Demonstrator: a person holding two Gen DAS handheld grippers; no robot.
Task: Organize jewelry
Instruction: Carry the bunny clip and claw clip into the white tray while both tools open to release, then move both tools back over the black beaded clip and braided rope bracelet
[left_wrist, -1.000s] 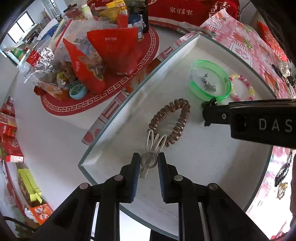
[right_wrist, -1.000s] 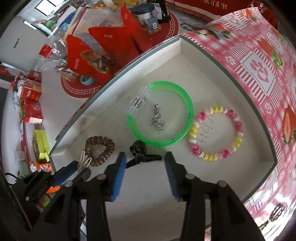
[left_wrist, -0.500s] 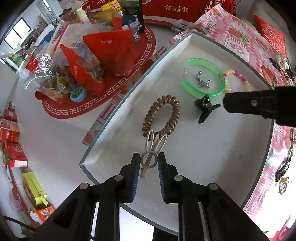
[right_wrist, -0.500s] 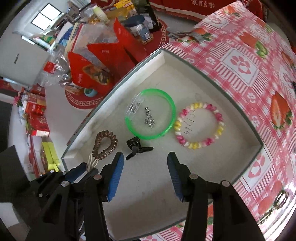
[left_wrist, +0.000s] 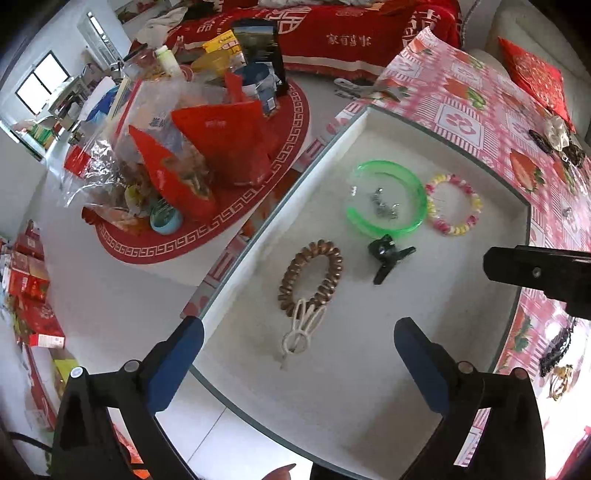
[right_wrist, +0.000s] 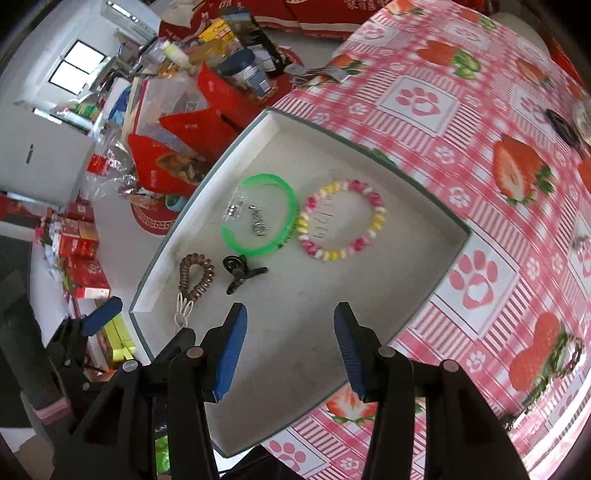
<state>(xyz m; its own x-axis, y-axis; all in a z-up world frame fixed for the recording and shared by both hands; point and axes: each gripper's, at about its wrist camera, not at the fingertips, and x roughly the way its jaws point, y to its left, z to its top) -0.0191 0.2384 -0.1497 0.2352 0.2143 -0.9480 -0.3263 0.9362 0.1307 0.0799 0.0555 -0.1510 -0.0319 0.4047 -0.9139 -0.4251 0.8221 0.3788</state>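
A white tray (left_wrist: 369, 354) (right_wrist: 369, 288) holds a brown spiral hair tie (left_wrist: 310, 273) (right_wrist: 195, 275), a black claw clip (left_wrist: 388, 254) (right_wrist: 240, 271), a green bangle (left_wrist: 386, 201) (right_wrist: 258, 218) with small metal earrings (left_wrist: 384, 205) inside it, and a pink and yellow bead bracelet (left_wrist: 454, 206) (right_wrist: 343, 221). A white rabbit-ear hair clip (left_wrist: 301, 328) (right_wrist: 183, 308) lies flat against the hair tie. My left gripper (left_wrist: 295, 343) hovers over that clip; its jaws are opening wide and the pads do not touch it. My right gripper (right_wrist: 290, 321) stands open and empty, back from the claw clip.
The tray sits on a pink chequered cloth (right_wrist: 480, 129) with strawberry prints. More jewellery (left_wrist: 557, 354) lies on the cloth right of the tray, and a scrunchie (left_wrist: 557, 129) far right. Red snack bags (left_wrist: 221, 147) crowd a lower table to the left.
My left gripper let go of the white clip, spread wide and rose a little. My right gripper pulled back to the right, away from the black claw clip, which stays on the tray.
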